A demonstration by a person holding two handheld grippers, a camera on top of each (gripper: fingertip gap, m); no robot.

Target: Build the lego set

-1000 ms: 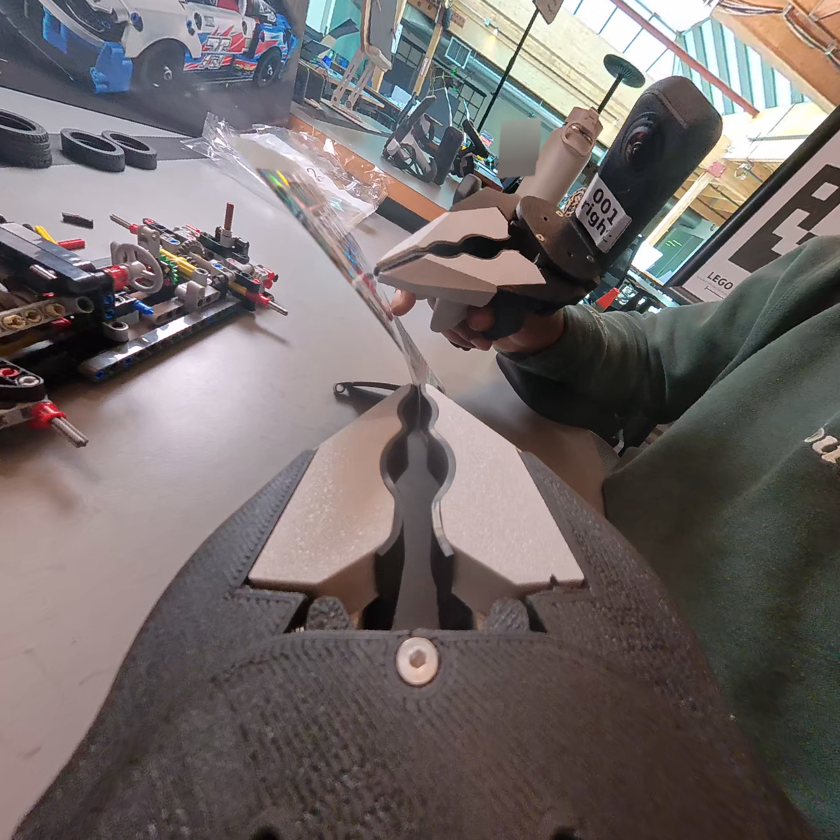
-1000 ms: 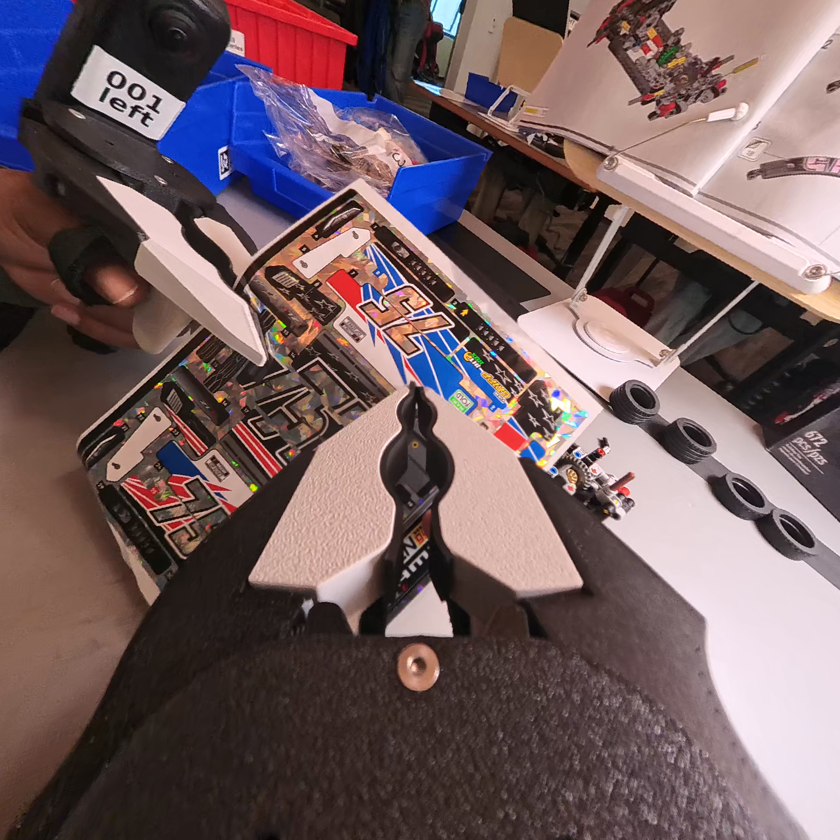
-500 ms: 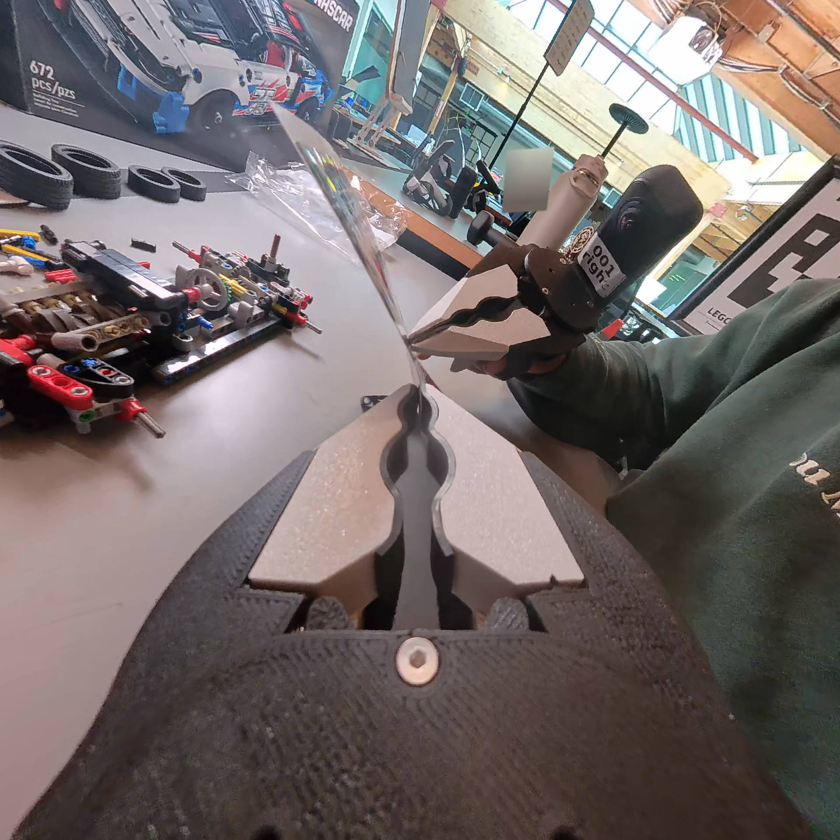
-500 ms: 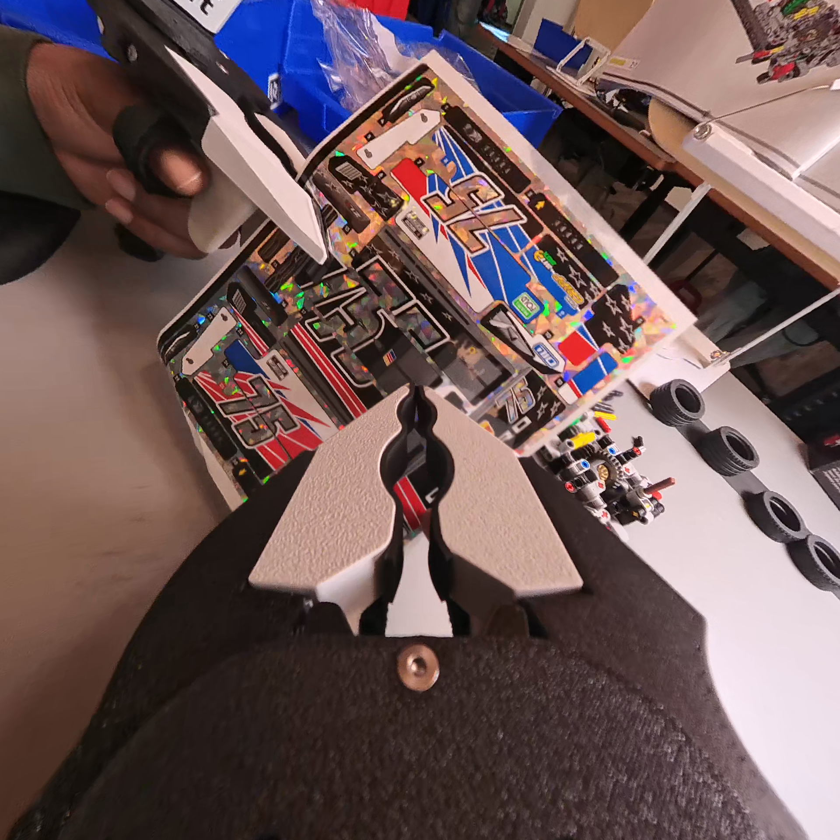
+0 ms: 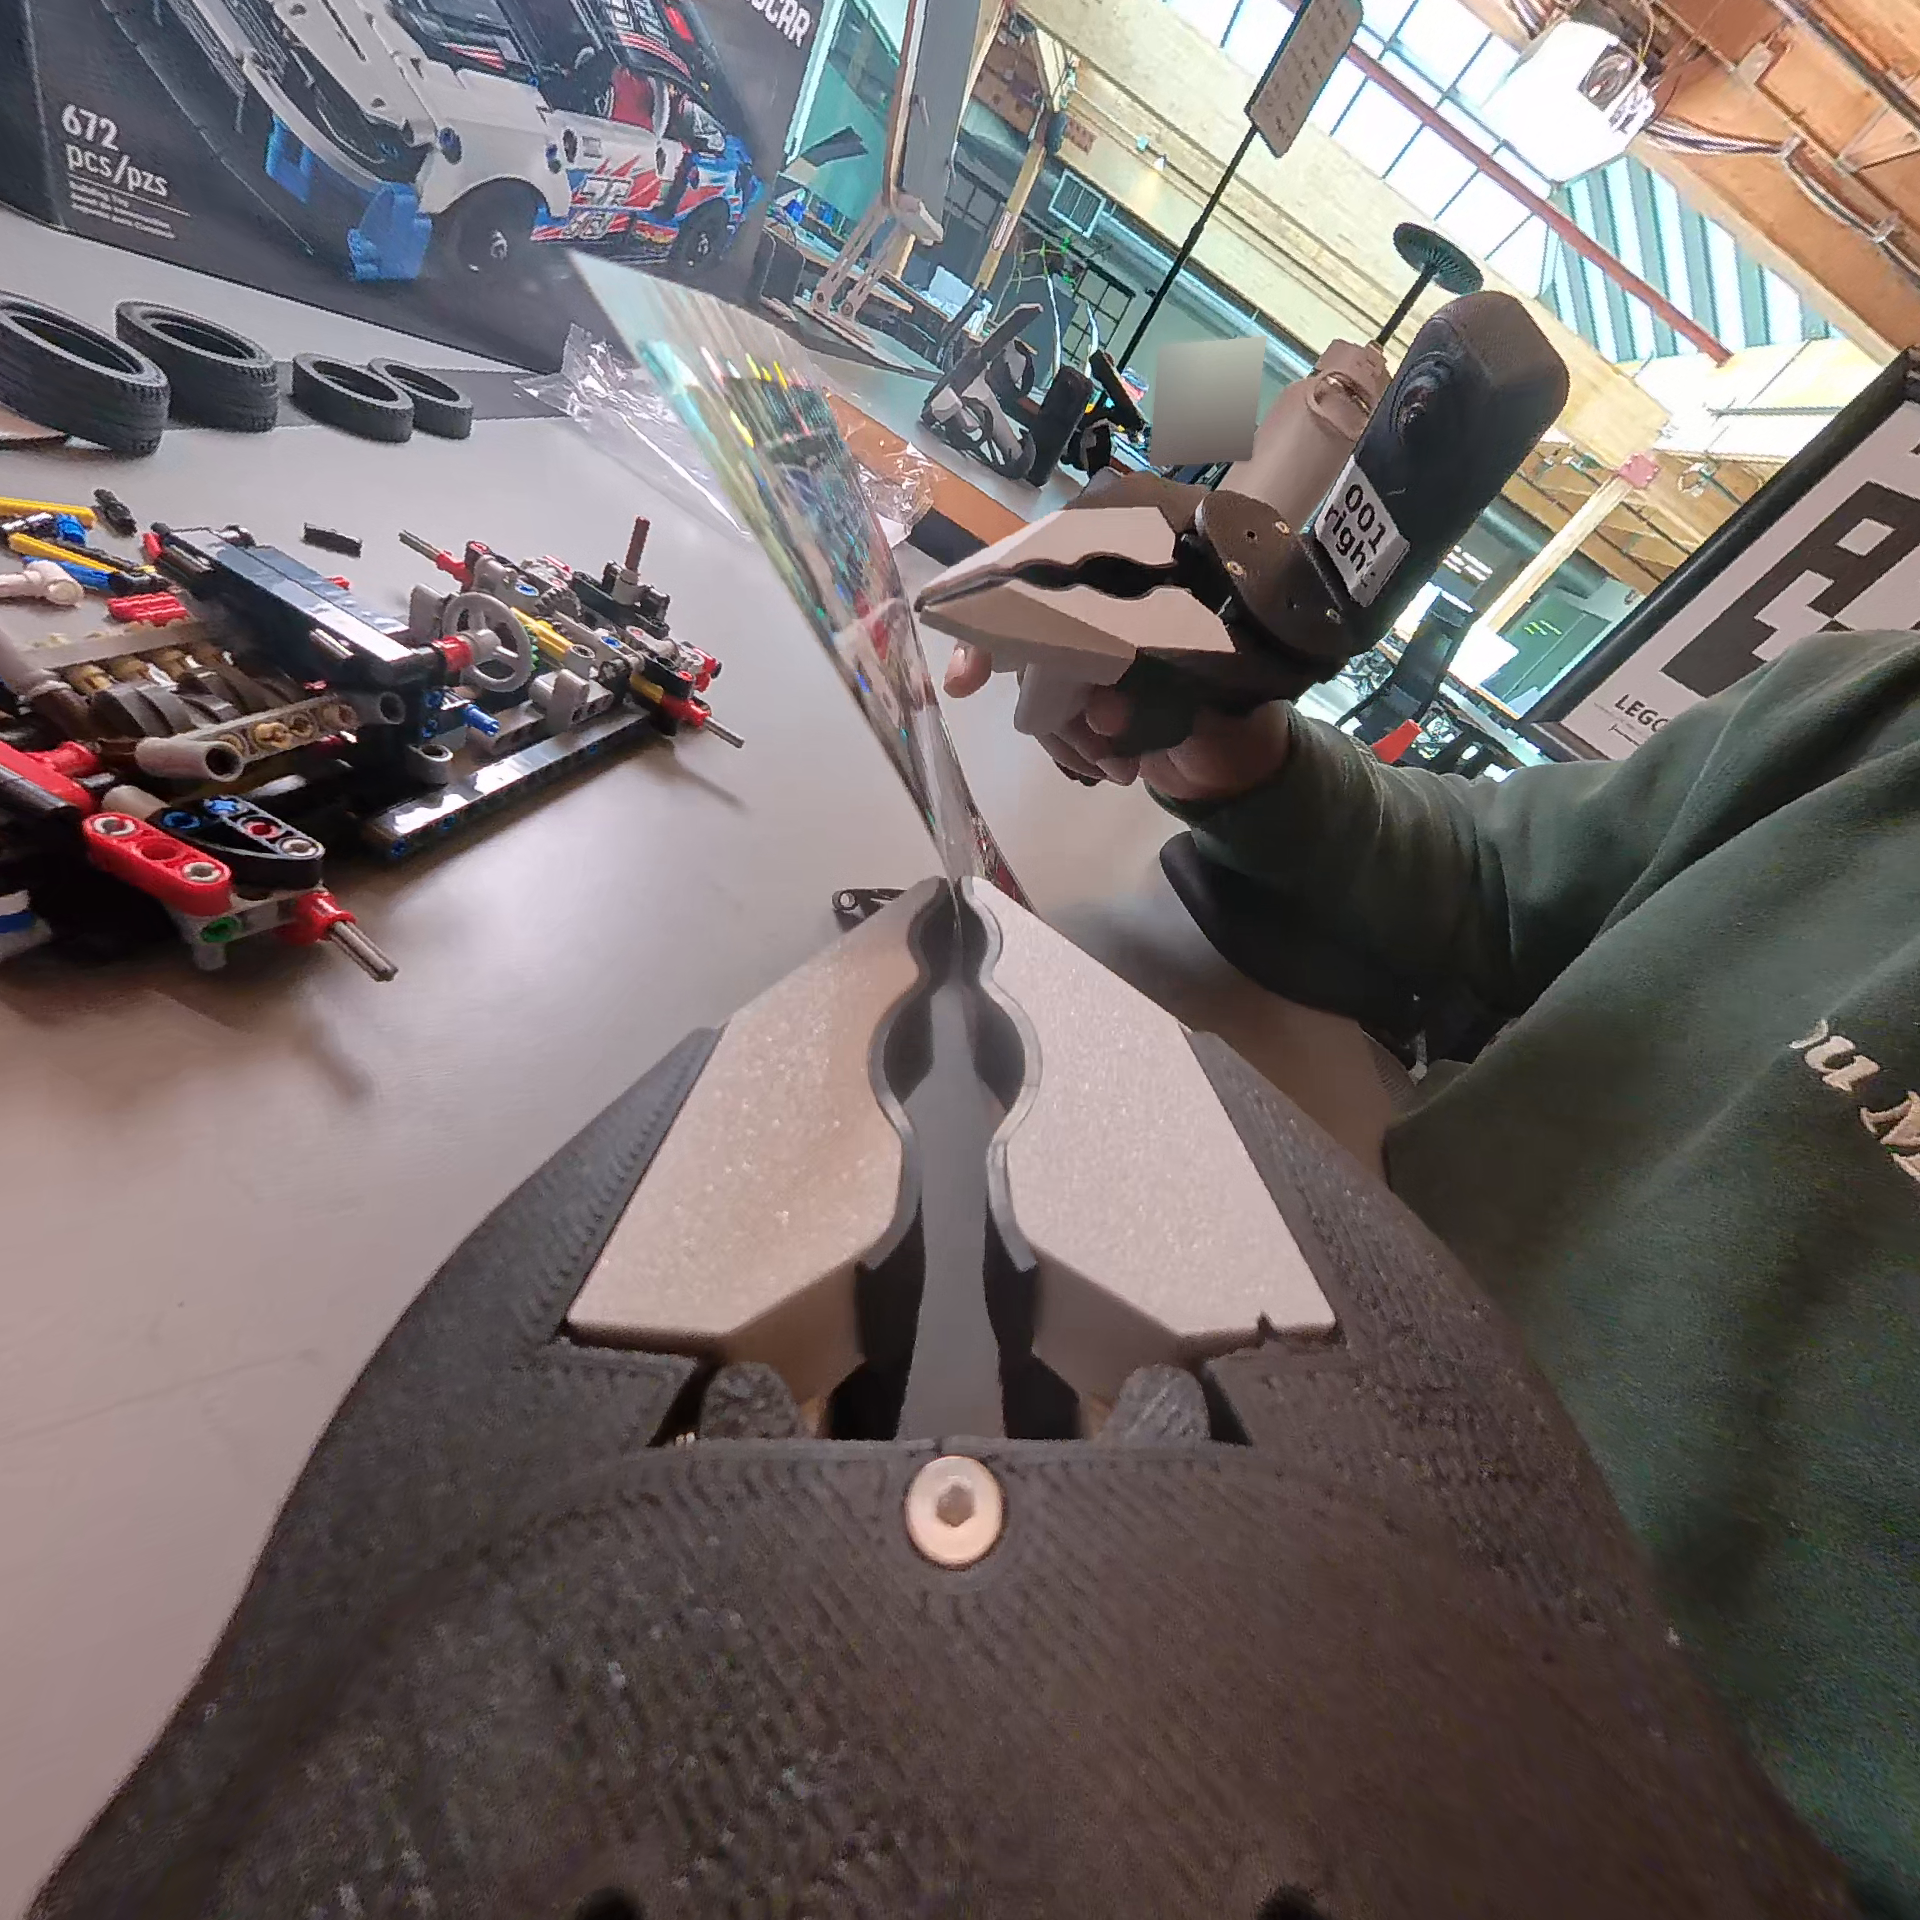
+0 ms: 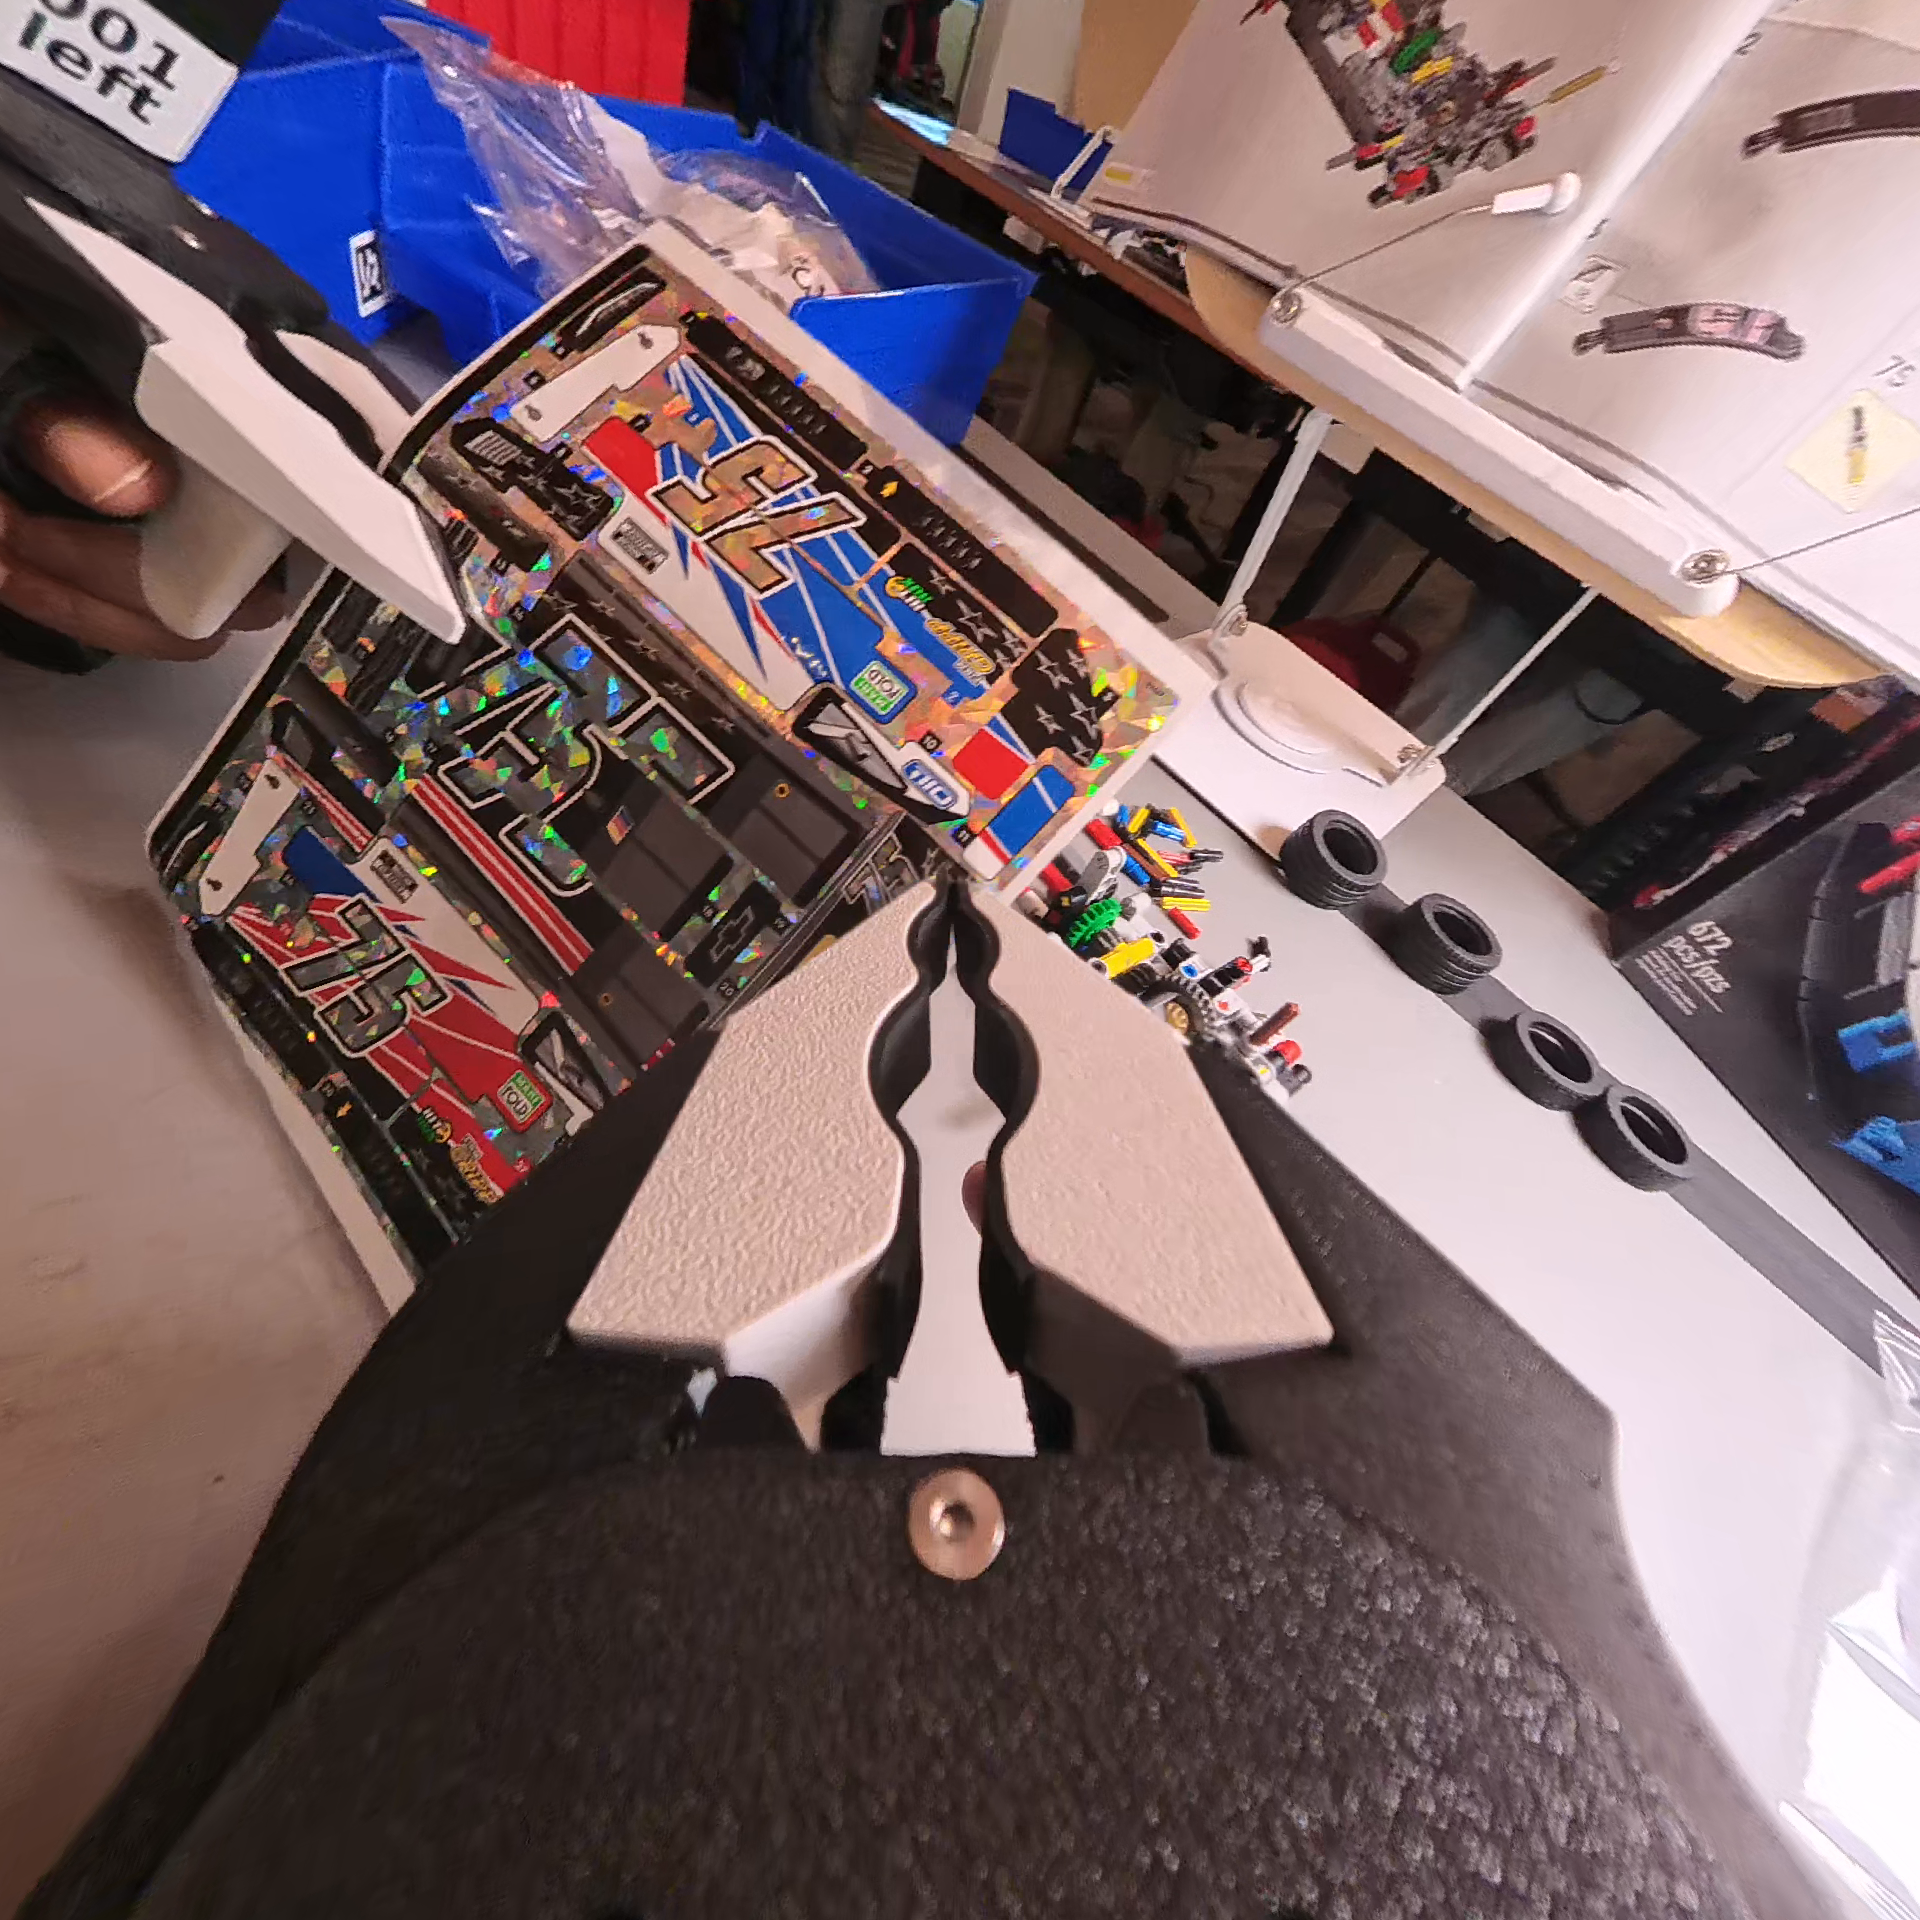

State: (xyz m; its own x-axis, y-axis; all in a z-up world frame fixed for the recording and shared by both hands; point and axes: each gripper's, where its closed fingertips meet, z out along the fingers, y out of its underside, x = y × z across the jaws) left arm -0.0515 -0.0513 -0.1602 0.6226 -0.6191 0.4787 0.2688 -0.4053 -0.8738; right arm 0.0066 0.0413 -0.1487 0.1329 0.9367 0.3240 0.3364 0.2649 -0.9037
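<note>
I hold the holographic sticker sheet (image 6: 644, 748) up off the grey table (image 5: 260, 1195), my left gripper (image 5: 951, 909) and right gripper (image 6: 951, 896) each clenched on an edge, probably to keep it flat. The half-built chassis (image 5: 343, 686) lies nearby.

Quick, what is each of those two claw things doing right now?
Left gripper: shut on the edge of the sticker sheet.
Right gripper: shut on the same sheet's other edge.
</note>
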